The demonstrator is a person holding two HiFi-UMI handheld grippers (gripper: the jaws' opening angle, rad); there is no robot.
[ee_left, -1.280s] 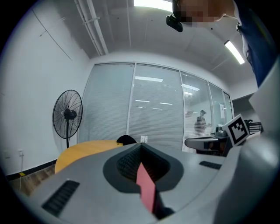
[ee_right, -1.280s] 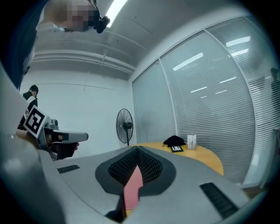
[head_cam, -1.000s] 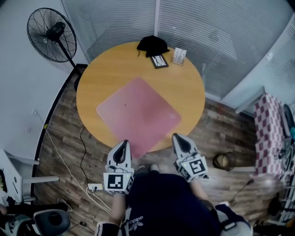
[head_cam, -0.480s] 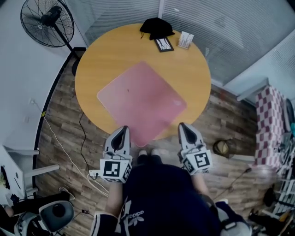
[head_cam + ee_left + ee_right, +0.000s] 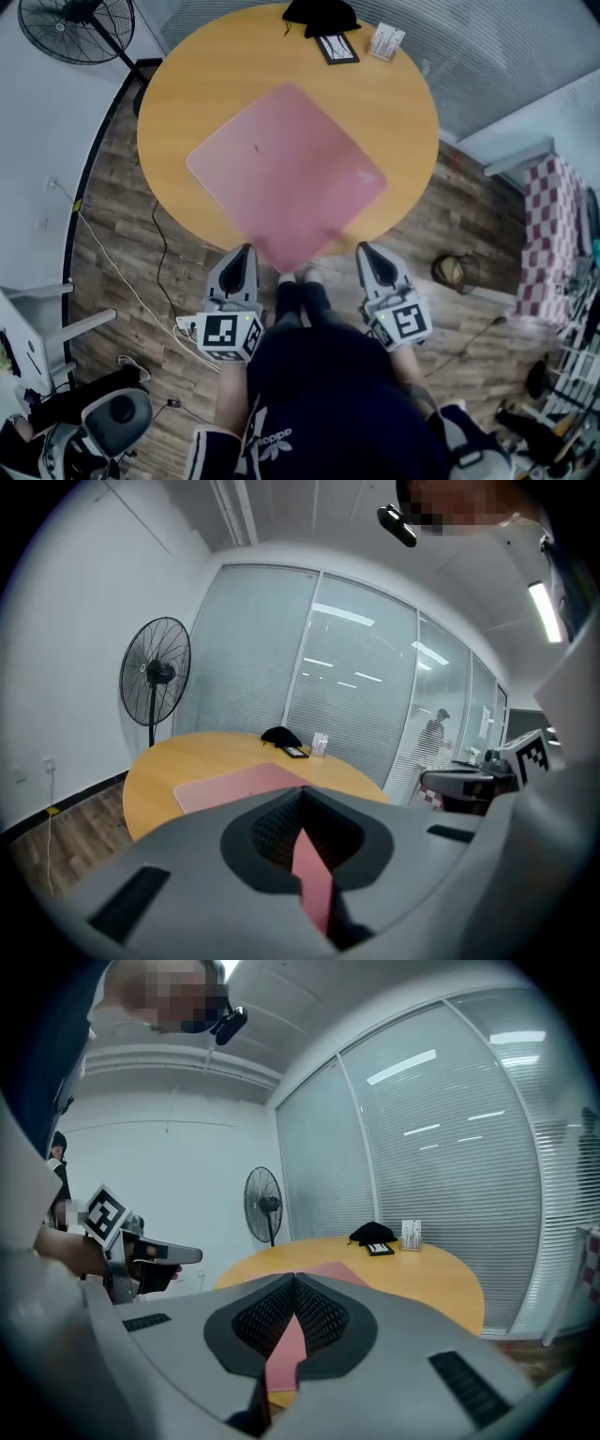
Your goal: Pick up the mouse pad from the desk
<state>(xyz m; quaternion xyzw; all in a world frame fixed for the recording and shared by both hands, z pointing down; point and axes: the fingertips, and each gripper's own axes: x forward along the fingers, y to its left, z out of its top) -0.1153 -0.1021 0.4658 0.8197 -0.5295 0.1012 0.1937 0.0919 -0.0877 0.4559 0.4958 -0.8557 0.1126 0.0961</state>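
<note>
A pink square mouse pad [image 5: 281, 173] lies flat on the round wooden table [image 5: 216, 66], one corner reaching the near edge. My left gripper [image 5: 246, 251] is shut and holds nothing, just off the table's near edge, left of that corner. My right gripper [image 5: 366, 248] is also shut and empty, to the corner's right. In the left gripper view the mouse pad [image 5: 239, 785] lies ahead beyond the shut left gripper [image 5: 300, 794]. The right gripper view shows the mouse pad [image 5: 328, 1271] past the shut right gripper [image 5: 293, 1281]. Neither gripper touches the pad.
At the table's far edge sit a black cap [image 5: 321, 14], a dark framed item [image 5: 337, 47] and a white card stand [image 5: 386, 41]. A standing fan [image 5: 70, 23] is at the far left. A power strip [image 5: 185, 325] and cables lie on the floor. A checked cloth [image 5: 548, 234] is at the right.
The table and pad have slid upward in the head view and look larger. Both grippers stay shut and have sunk a little by the near edge, the left one rolling slightly.
</note>
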